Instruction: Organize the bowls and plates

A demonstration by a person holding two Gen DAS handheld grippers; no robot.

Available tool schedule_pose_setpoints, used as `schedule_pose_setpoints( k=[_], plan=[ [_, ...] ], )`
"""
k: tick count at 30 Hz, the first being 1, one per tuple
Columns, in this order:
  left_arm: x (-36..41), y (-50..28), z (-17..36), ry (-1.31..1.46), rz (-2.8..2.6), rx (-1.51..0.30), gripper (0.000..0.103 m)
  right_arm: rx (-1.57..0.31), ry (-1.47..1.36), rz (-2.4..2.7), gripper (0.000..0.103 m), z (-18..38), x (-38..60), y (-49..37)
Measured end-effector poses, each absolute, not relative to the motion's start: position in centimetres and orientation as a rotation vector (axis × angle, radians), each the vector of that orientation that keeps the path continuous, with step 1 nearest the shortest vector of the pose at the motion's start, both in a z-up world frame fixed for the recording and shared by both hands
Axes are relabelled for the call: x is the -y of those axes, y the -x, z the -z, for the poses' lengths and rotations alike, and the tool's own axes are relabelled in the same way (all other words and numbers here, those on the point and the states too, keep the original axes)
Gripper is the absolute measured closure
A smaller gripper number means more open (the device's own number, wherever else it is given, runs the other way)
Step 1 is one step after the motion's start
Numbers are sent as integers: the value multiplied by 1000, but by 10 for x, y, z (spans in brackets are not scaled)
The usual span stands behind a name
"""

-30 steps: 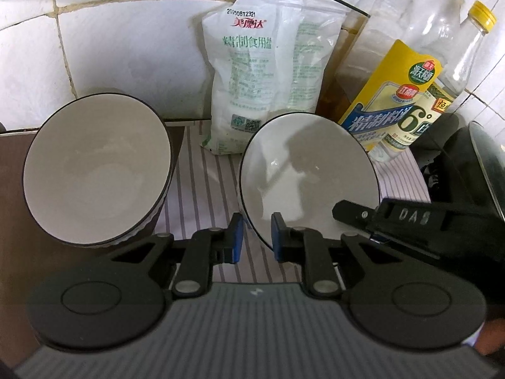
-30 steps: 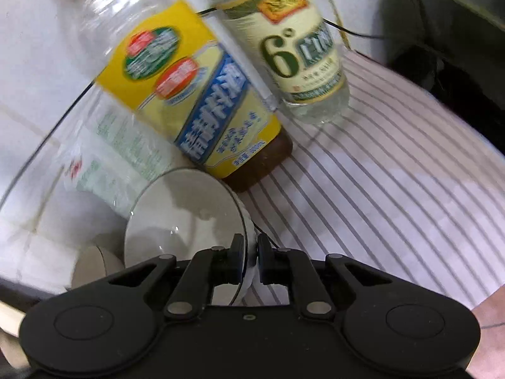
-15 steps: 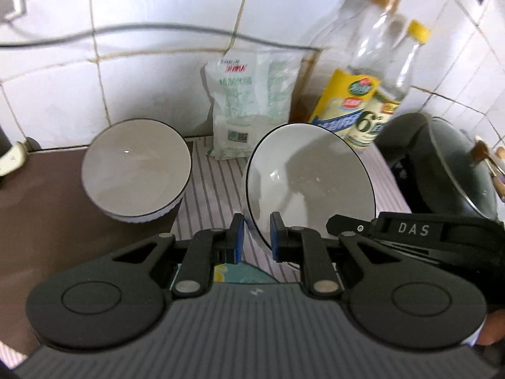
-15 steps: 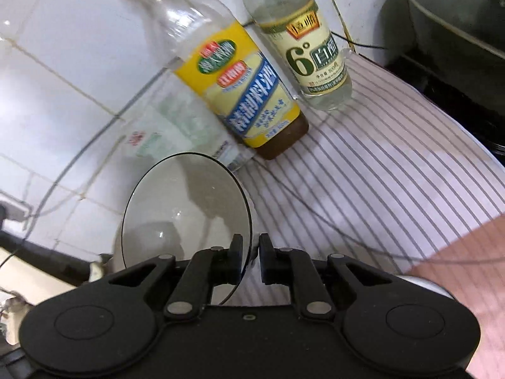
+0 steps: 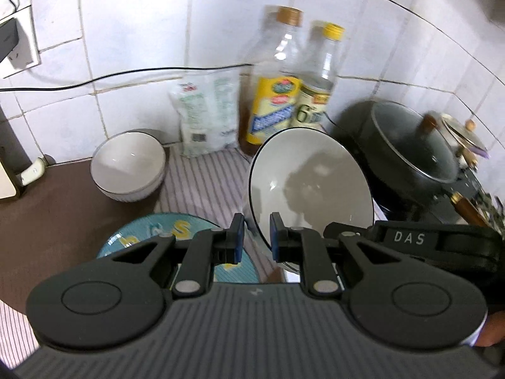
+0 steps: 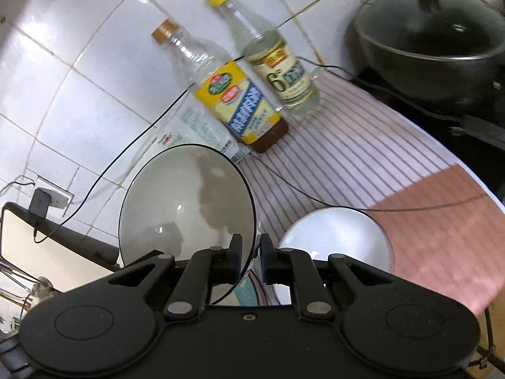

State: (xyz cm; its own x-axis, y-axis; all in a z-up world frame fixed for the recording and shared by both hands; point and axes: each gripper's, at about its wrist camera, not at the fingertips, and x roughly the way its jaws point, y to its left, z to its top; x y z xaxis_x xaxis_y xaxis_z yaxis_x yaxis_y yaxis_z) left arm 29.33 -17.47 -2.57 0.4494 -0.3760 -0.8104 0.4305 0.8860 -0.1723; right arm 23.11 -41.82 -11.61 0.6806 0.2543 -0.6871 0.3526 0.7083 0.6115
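Note:
A white bowl with a black rim (image 5: pixel 309 183) hangs tilted above the counter, its inside facing the cameras. My left gripper (image 5: pixel 255 240) is shut on its lower left rim, blue pads either side. From the right, my right gripper (image 5: pixel 334 232) grips the same bowl. In the right wrist view the bowl (image 6: pixel 186 208) has its rim pinched by the right gripper (image 6: pixel 251 254). A second white bowl (image 5: pixel 127 165) stands on the counter by the wall. A blue plate (image 5: pixel 148 237) lies below the left gripper. A white dish (image 6: pixel 334 237) sits below the right one.
Two bottles (image 5: pixel 277 94) (image 5: pixel 315 94) and a white bag (image 5: pixel 205 117) stand against the tiled wall. A dark lidded pot (image 5: pixel 410 151) is on the right. A black cable (image 5: pixel 126 74) runs along the wall. A striped cloth (image 6: pixel 347 145) covers the counter.
Both grippers have risen and drawn back from the wall with the bowl held between them. The bottles and the counter bowl look farther off. The blue plate and white dish came into view.

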Motion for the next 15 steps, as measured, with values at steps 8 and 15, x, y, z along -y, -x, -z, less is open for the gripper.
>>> schedule_pose_setpoints(
  k=[8,15],
  plan=[
    [200,-263,34,-112,512,-1026,88,-833,-860,91,87,124,440,-192],
    [206,-253,53,-127,506,-1071,88,-827,-846,109,87,141,438,-176]
  ],
)
